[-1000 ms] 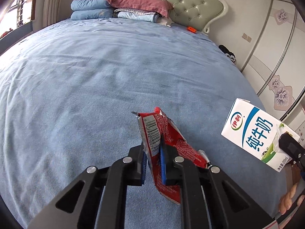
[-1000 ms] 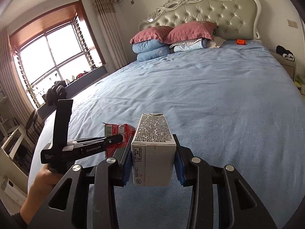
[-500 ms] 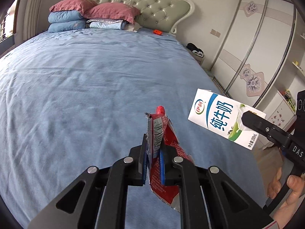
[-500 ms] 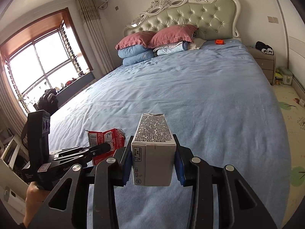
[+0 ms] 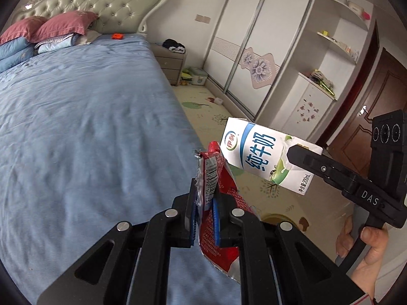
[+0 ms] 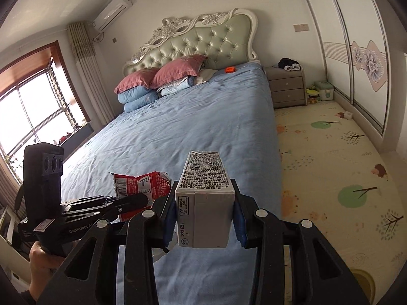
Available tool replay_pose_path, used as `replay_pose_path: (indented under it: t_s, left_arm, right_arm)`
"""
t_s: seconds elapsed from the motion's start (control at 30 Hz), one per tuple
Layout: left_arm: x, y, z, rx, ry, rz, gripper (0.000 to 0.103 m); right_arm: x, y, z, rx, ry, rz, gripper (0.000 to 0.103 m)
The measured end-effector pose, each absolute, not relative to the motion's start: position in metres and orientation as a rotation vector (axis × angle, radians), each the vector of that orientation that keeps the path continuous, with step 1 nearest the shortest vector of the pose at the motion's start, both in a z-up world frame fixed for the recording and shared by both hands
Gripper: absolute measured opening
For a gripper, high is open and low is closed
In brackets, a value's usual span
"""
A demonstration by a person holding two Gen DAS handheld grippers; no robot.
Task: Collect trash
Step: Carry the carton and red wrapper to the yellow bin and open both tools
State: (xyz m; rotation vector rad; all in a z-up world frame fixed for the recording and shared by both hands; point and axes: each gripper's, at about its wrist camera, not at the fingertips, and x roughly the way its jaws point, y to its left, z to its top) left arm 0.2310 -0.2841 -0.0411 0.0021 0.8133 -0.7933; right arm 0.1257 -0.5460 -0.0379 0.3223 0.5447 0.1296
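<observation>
My left gripper [image 5: 204, 203] is shut on a crumpled red snack wrapper [image 5: 218, 190] with a barcode, held in the air over the bed's right edge. The same wrapper [image 6: 142, 183] shows at lower left in the right wrist view, pinched by the left gripper [image 6: 142, 199]. My right gripper [image 6: 204, 216] is shut on a white and blue milk carton [image 6: 204, 203], its blue pads pressing both sides. From the left wrist view that carton [image 5: 267, 157] hangs to the right of the wrapper, above the floor mat, held by the right gripper [image 5: 292, 152].
The blue bed [image 6: 190, 127] fills the left, with pillows [image 6: 178, 70] and a small orange item [image 6: 230, 69] near the headboard. A grey nightstand [image 6: 286, 89], patterned floor mat [image 6: 343, 165], sliding wardrobe [image 5: 267, 38] and brown door [image 5: 368, 117] lie to the right. A hand [image 5: 366, 249] grips the right handle.
Both grippers have swung to the right, off the middle of the bed toward its right edge and the floor mat. The wrapper and the carton stay gripped throughout.
</observation>
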Motion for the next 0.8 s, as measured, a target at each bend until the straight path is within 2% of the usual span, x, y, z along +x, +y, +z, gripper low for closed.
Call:
replay_pose_path:
  t_s: [0.5, 0.8]
  left_arm:
    - [0.126, -0.499, -0.12, 0.189, 0.991, -1.118, 0.011]
    - [0.097, -0.575, -0.188, 0.34, 1.123, -1.172, 0.011]
  right_arm:
    - [-0.04, -0.712, -0.13, 0.426, 0.626, -0.248, 0.037]
    - [-0.076, -0.75, -0.197, 0.479, 0.731, -0.338, 0.037]
